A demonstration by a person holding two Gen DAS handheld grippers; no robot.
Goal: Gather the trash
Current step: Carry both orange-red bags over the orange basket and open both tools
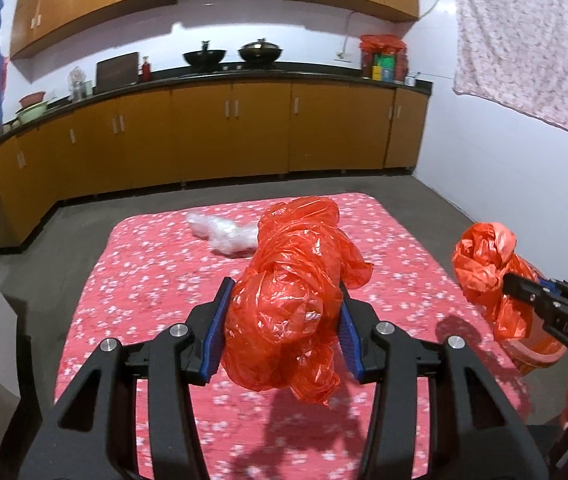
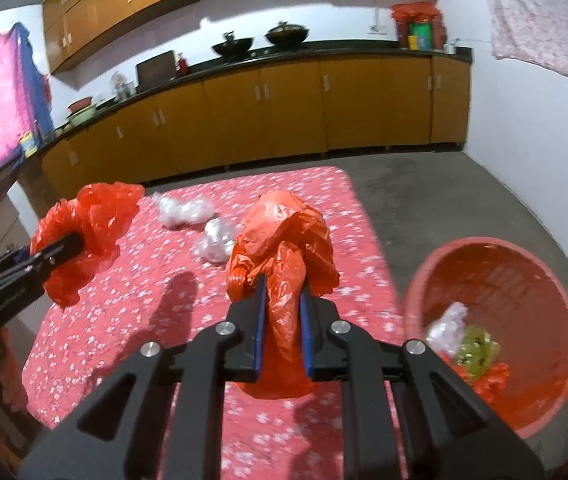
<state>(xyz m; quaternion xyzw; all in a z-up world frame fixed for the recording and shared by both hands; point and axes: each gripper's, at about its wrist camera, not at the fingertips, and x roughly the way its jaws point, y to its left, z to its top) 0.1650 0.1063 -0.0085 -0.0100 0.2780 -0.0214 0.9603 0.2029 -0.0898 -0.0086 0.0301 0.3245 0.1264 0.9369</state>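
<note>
My left gripper is shut on a crumpled orange plastic bag and holds it above the red flowered table. My right gripper is shut on a second crumpled orange plastic bag, also above the table. Each gripper shows in the other's view: the right one with its bag at the right, the left one with its bag at the left. Clear crumpled plastic lies on the far part of the table, seen as clear wads in the right wrist view.
A red round basket stands on the floor right of the table, holding clear, green and orange scraps. Yellow kitchen cabinets with a dark counter line the far wall. A pink cloth hangs at upper right. Grey floor surrounds the table.
</note>
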